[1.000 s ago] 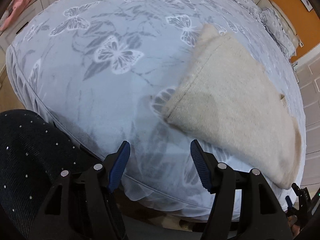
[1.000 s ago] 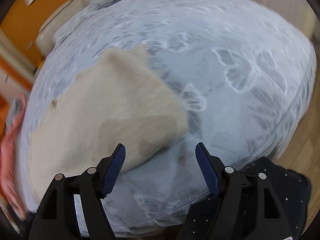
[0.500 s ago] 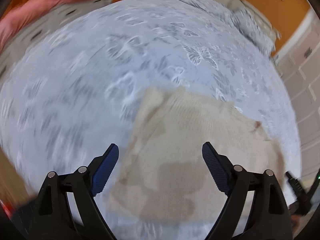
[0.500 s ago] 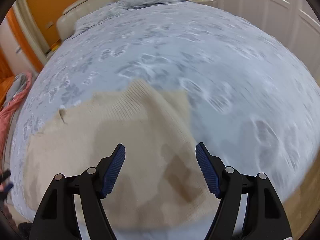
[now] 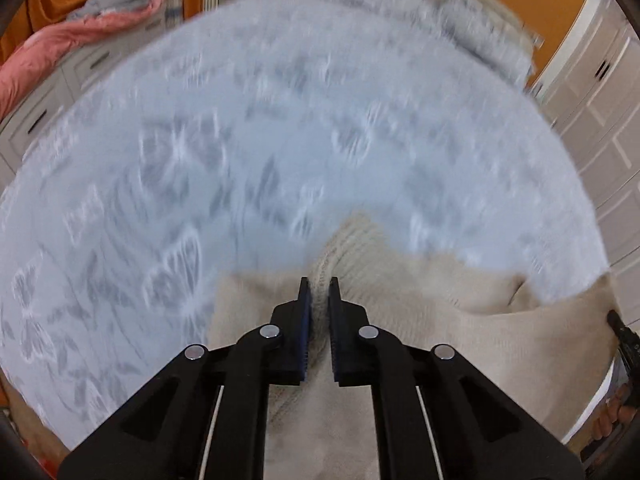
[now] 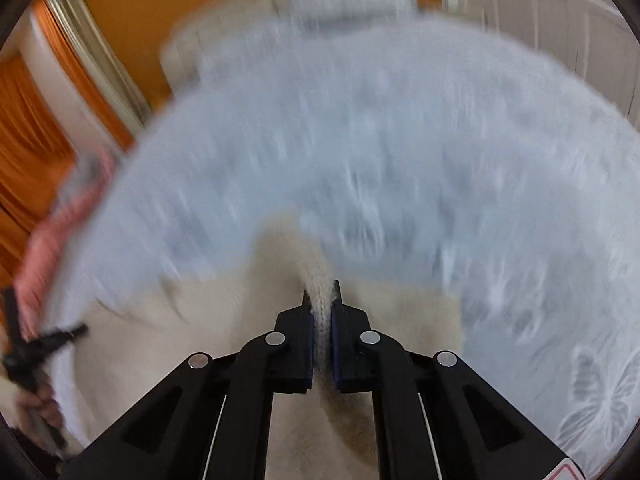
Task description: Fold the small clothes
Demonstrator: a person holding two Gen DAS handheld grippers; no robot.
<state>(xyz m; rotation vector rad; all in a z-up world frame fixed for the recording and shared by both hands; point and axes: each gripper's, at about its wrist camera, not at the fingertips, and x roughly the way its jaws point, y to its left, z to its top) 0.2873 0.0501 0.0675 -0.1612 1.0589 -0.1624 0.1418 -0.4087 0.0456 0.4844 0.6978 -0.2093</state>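
A cream knit garment (image 5: 460,340) lies on the near part of a bed covered by a pale blue butterfly sheet (image 5: 280,140). My left gripper (image 5: 319,284) has its jaws closing, and its pads pinch a raised ribbed fold of the knit. In the right wrist view my right gripper (image 6: 320,292) is likewise closing on a ribbed ridge of the same garment (image 6: 180,340), lifted off the sheet (image 6: 400,140). Between the two grips the cloth hangs slack. Both views are blurred by motion.
Pink clothing (image 5: 60,40) lies on grey drawers left of the bed. Pillows (image 5: 460,20) sit at the headboard against an orange wall. White cupboard doors (image 5: 600,120) stand to the right. The other tool and a hand (image 6: 36,408) show at the right wrist view's left edge.
Both grippers moved over the garment with jaws wide apart, then closed on its ribbed edge and lifted it. The garment now bunches up between the pads.
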